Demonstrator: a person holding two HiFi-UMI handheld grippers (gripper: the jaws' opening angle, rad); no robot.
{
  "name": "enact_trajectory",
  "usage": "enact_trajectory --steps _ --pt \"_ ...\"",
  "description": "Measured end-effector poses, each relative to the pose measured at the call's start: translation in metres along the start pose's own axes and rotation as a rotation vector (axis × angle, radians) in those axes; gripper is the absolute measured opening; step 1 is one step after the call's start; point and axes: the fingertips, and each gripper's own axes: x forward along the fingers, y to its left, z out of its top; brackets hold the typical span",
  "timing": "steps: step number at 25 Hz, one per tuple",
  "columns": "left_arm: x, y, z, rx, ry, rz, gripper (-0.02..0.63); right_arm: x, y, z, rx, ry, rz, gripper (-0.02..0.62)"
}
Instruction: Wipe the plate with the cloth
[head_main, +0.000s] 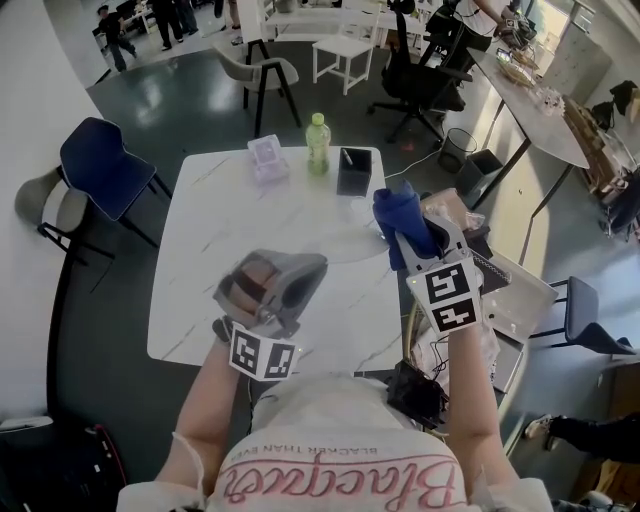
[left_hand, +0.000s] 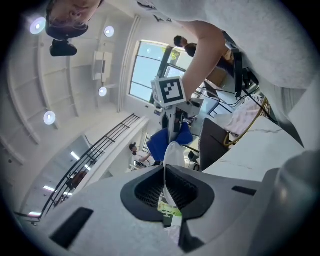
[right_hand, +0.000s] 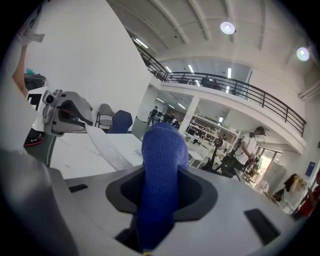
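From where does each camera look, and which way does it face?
Left gripper view: on the left gripper, along jaws shut on the plate, toward the cloth; an arm shows.
Right gripper view: on the right gripper, along jaws shut on the cloth, over the table; an arm shows.
Head view: on the head, steeply down; both forearms show.
Both gripper views share plate and cloth.

plate: white, edge-on, clamped | cloth: blue, bunched, clamped
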Motion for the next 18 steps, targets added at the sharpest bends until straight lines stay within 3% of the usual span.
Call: enact_trajectory --steps 4,9,14,18 --pt "-0.002 -0.002 0.000 0.006 -0.002 -0.008 0.011 0.000 -0.007 -0.003 -0.006 0.016 -0.009 0.126" --pt "-0.005 -0.001 -0.003 0.030 -0.009 -0.006 0.011 -0.033 -0.009 0.043 0.001 -0.101 0.015 0.126" --pt "-0.004 -0.008 0.001 0.079 -0.024 -0.025 0.011 -0.050 0.030 0.090 -0.023 -0.185 0.243 0.126" --pt "-0.004 -0.012 0.008 0.143 -0.051 -0.039 0.011 -0.039 0.071 0.101 -0.147 -0.143 0.411 0.126"
